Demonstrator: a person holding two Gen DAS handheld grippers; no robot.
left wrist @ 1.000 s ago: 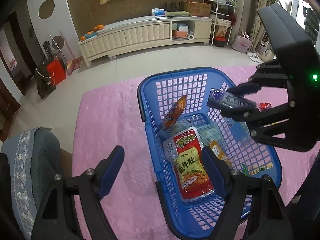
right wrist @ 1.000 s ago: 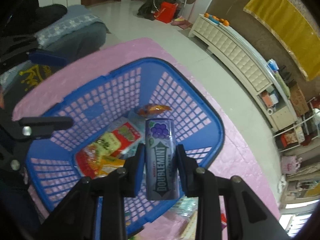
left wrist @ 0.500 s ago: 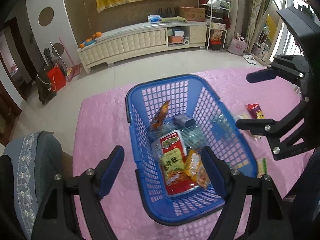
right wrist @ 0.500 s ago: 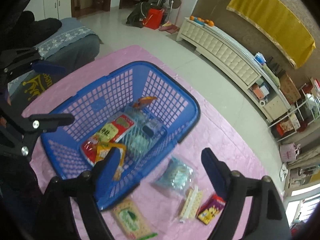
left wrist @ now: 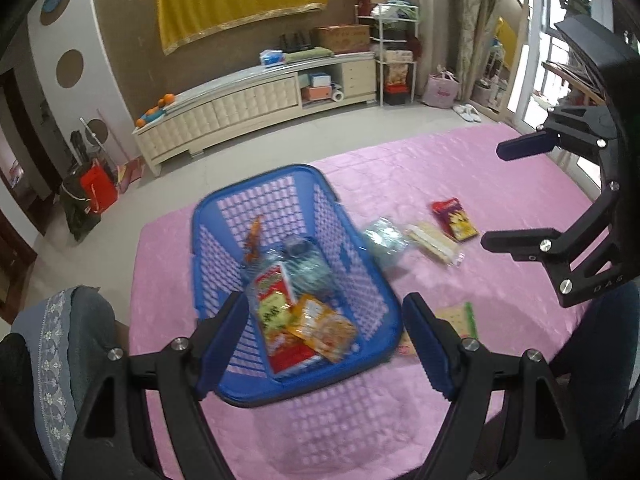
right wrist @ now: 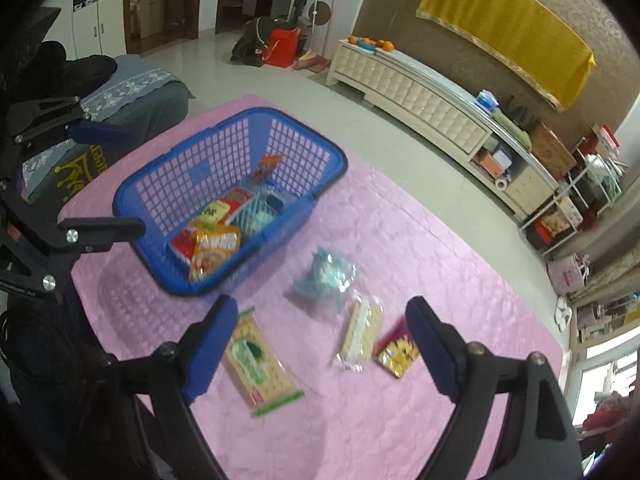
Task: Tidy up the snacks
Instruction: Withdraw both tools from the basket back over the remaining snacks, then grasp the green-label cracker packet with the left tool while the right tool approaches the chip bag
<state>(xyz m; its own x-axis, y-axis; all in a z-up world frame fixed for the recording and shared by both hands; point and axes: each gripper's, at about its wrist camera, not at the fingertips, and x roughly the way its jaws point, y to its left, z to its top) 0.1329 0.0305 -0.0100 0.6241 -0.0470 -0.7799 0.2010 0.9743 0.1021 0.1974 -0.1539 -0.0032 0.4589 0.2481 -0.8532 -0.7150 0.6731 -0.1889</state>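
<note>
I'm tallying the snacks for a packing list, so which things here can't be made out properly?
- Gum bottle in the blue basket: left wrist view, label blurred, half buried under bags.
- Green-striped cracker pack: left wrist view, partly behind the left claw.
- Red and yellow packet: right wrist view, print blurred and too small.
- Lower basket layer: both views, covered by the top packets.

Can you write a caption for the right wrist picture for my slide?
Open right gripper above four snacks on the pink cloth, beside the blue basket.
</note>
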